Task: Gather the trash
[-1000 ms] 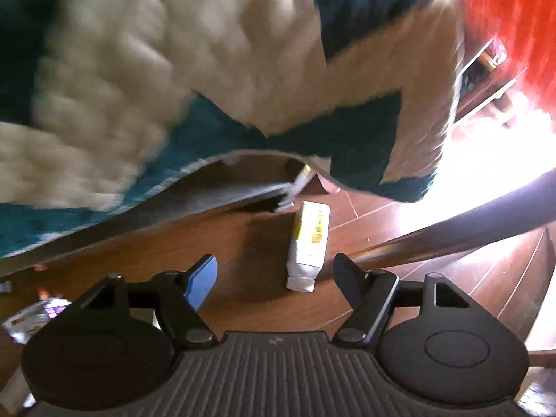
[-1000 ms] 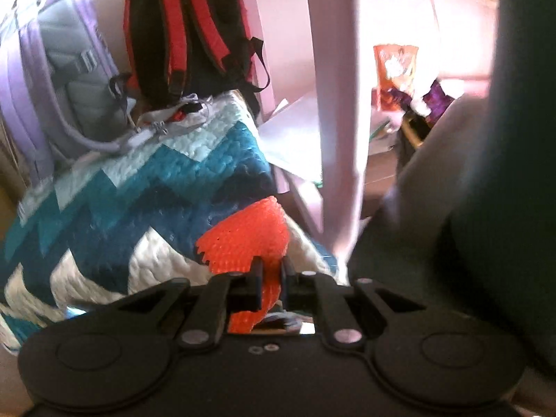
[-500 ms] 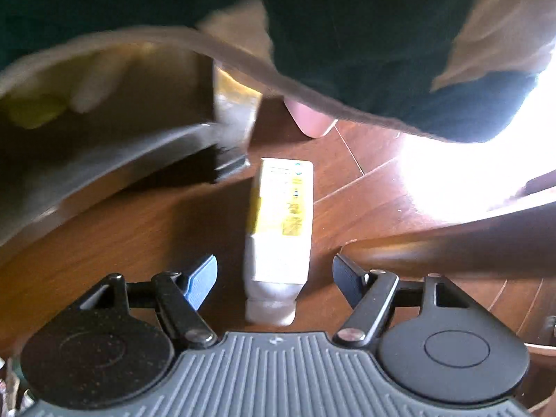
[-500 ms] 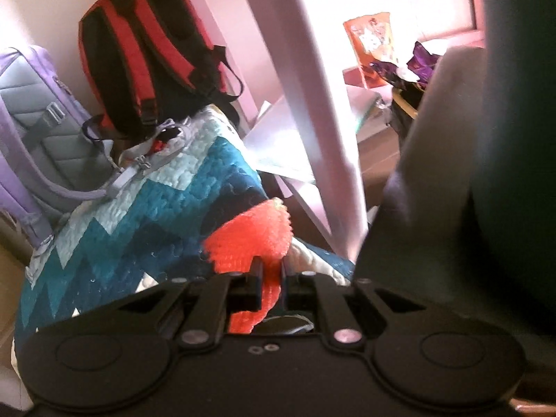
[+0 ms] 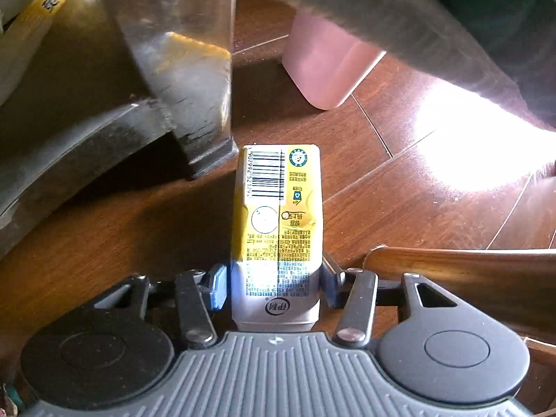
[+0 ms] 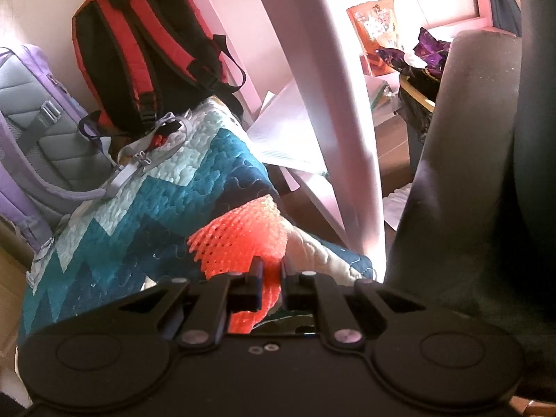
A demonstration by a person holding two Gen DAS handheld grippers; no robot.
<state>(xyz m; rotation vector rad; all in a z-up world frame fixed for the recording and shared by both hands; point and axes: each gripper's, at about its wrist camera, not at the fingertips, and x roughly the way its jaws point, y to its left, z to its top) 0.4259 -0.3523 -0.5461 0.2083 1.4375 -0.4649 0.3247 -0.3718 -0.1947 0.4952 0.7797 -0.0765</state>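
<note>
We have the left tongs (image 5: 274,286) closed in around the bottom end of the yellow drink carton (image 5: 277,229), which lies on the wooden floor (image 5: 365,180) pointing to 12 o'clock; pads look to be touching its sides, so we squeeze evenly and lift straight up. The right tongs (image 6: 272,278) are clamped on orange foam netting (image 6: 243,239). Room is tight — a dark furniture leg (image 5: 194,104) at 11 o'clock, a curved wooden rail (image 5: 469,271) at 3 — so we back out toward 6.

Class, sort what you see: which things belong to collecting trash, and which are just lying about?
Belongs to the job:
milk carton, between the left gripper fingers
orange foam net, held by the right gripper

Just lying about:
quilt
red backpack
purple backpack
</note>
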